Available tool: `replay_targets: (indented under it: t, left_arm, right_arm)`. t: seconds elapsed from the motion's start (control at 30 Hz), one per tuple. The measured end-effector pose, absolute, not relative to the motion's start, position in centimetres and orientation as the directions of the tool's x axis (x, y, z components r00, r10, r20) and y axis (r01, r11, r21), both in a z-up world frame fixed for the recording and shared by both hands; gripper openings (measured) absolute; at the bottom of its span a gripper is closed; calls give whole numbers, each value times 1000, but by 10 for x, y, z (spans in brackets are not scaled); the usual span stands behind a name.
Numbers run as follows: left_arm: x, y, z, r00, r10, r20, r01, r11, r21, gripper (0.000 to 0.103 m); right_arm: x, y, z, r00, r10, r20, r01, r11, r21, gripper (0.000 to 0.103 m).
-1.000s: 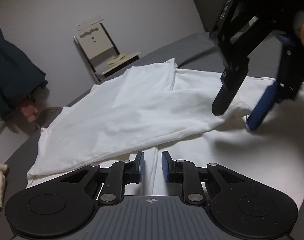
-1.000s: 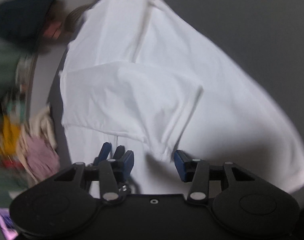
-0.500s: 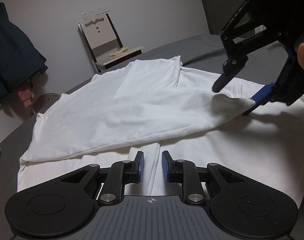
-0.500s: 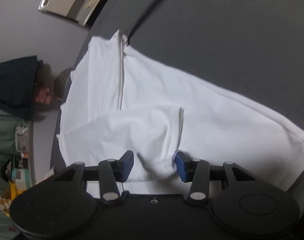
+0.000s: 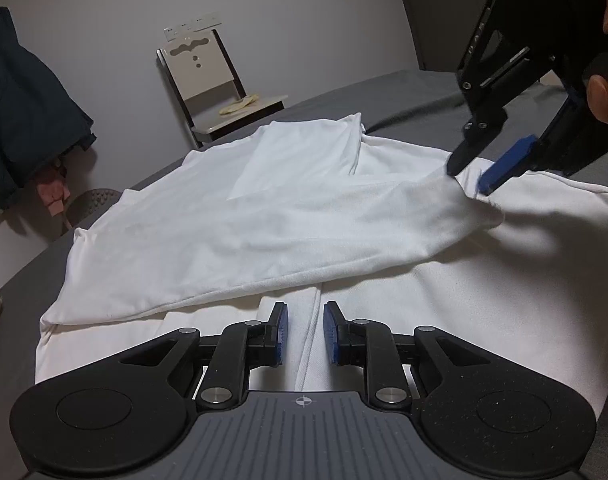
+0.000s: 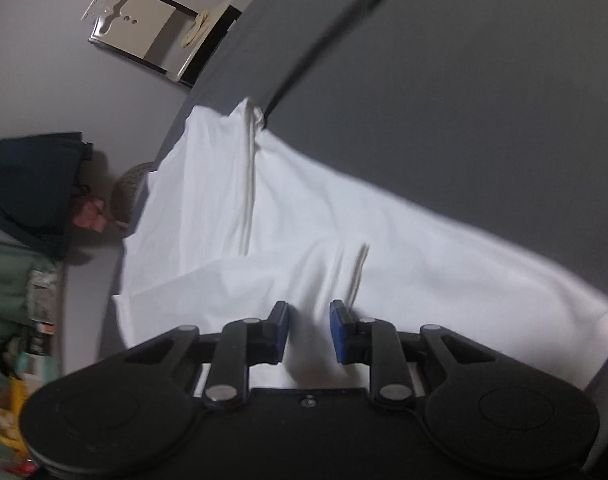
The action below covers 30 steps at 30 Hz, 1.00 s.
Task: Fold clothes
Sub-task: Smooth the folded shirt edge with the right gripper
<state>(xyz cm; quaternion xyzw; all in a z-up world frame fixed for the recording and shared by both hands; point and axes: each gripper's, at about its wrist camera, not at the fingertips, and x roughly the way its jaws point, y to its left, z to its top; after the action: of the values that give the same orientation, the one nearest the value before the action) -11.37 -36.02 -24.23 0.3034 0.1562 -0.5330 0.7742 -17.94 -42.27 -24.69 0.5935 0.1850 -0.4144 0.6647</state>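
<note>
1. A white, soft knit cotton garment (image 5: 288,216) is lying spread across a grey, matte bed sheet (image 6: 443,92), one panel folded over the rest.
2. The right gripper (image 5: 469,172), black with blue pads, is closing its jaws around a raised pinch of that folded panel's edge; cloth is sitting between the pads.
3. The left gripper (image 5: 304,332) is hovering over a vertical seam near the hem, jaws narrowly parted, cloth lying below the gap but not pinched.
4. A beige, slab-backed chair (image 5: 212,84) is standing beyond the bed.
5. A dark, limp jacket (image 5: 24,108) is hanging at the wall.
</note>
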Motion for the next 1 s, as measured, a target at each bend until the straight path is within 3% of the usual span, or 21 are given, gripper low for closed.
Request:
replay_targets:
  t: [0.07,0.53,0.87,0.97,1.0]
  left_arm:
    - [-114,-360,-242,383,-730,-566,920,248,304,22]
    - [-115,-361,-243,386,-729,-565,918,247,309,22]
    - [-114,-361,-243,385,-729,-566,919,247,307,22]
    - [-115,-361,-243,386,-729,-565,918,244,312,22]
    - [-116,-361,-243,387,-729,-564,917,243,315,22]
  right_arm:
    - [-181,-426,-244,555,-339,-760,799,-37,600,29]
    - [-162,-432,-244,480,-291,-827,873,72,482,25]
    - [-108,-433,-234,298,-281,-912,931,298,212,25]
    - [-109,-435,-231,296,-285,-912,934,285,214,19]
    - [-111,-436,-230,303,-285,-909,934,278,224,12]
